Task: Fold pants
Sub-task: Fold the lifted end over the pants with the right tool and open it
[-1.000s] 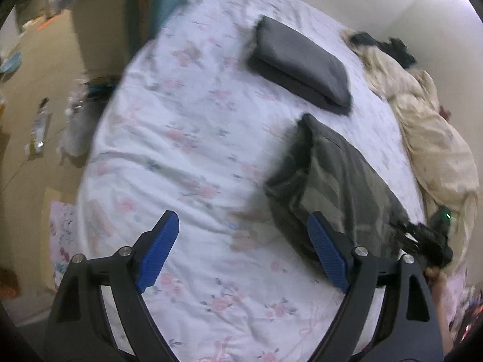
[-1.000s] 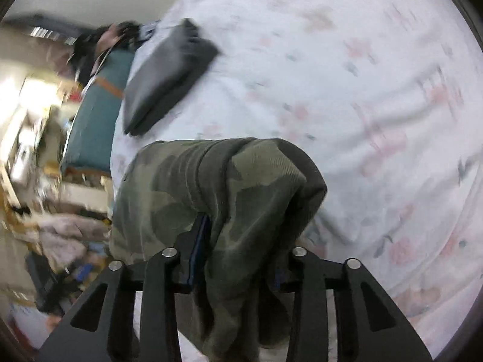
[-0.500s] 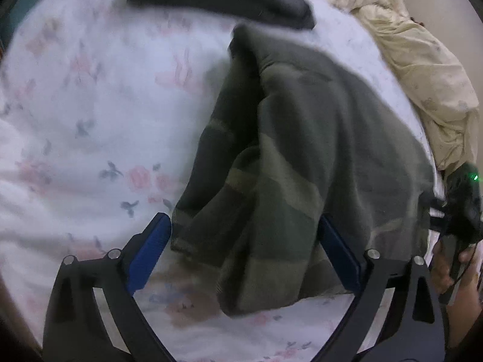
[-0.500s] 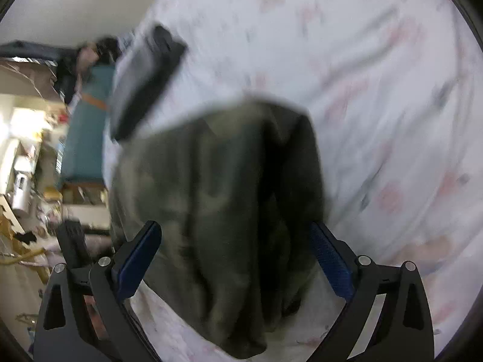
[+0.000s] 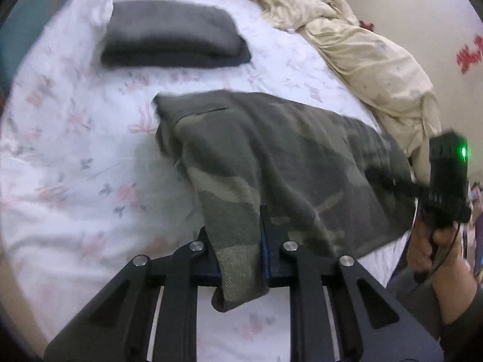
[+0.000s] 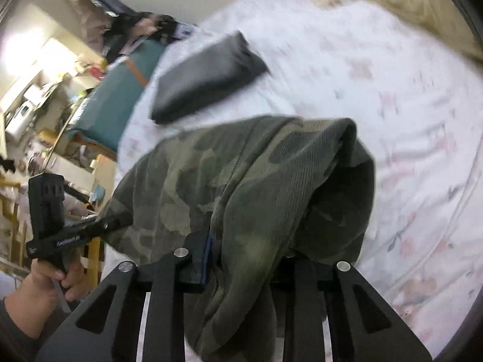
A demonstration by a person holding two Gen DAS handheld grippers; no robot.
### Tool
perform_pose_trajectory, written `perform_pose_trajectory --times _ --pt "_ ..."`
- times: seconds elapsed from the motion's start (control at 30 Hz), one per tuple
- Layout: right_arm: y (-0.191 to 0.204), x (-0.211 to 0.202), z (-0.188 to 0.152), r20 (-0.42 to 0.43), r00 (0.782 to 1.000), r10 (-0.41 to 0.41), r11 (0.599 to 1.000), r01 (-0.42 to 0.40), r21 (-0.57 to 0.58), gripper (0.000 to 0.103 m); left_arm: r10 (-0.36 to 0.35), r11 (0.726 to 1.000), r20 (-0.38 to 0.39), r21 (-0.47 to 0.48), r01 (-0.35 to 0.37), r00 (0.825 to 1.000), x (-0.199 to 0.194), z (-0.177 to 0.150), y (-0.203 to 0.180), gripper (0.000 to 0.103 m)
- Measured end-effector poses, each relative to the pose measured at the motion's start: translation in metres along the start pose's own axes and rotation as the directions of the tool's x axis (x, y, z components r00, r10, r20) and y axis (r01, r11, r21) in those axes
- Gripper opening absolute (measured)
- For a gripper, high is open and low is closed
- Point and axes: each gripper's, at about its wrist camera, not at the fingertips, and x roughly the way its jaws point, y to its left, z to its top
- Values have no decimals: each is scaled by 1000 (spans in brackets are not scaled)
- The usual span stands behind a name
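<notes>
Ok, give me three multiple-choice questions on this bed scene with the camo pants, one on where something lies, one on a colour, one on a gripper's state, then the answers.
1. Where does the folded grey garment lie?
A. on the floral sheet beyond the camo pants
B. on the floor
C. on top of the cream bedding

2. What colour is the crumpled bedding by the wall?
A. blue
B. cream
C. red

3. How is the left gripper?
A. open wide over bare sheet
B. shut on the camo pants
C. shut on the grey garment

Answers: A, it rests on the sheet past the pants; B, it is pale cream; B, camo cloth is pinched between its jaws.
</notes>
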Motion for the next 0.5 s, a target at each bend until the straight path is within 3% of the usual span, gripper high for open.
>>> perform_pose_trajectory --times 0.13,0.23,0.27,0.33,0.37,0.4,0.43,0.5 --pt "17 -23 -9 -57 994 95 993 -99 -64 26 36 997 -11 -71 -37 999 -36 -52 -8 15" --pt "33 -20 -41 -155 984 86 987 -106 -121 26 95 991 -111 -80 -104 989 -27 -103 -4 17" --pt "34 -13 -53 -201 977 65 989 -90 -119 29 109 985 -159 -115 -128 981 -19 -115 4 18" --pt "22 19 -86 -362 931 -47 998 25 -64 42 118 975 -287 -150 -166 951 7 -135 20 29" --pt "13 32 -102 -423 898 -120 993 102 -66 56 134 974 -320 -134 -185 938 13 -138 23 34" --pt "9 35 -110 -438 883 -170 985 151 -78 68 160 971 -312 -124 -207 937 11 -137 24 45" --pt "8 32 -112 -428 884 -187 982 171 -76 69 182 968 -291 -115 -223 939 7 -135 23 51" --pt "15 13 -111 -356 909 -218 976 203 -80 69 234 959 -244 -103 -265 941 -4 -134 21 63"
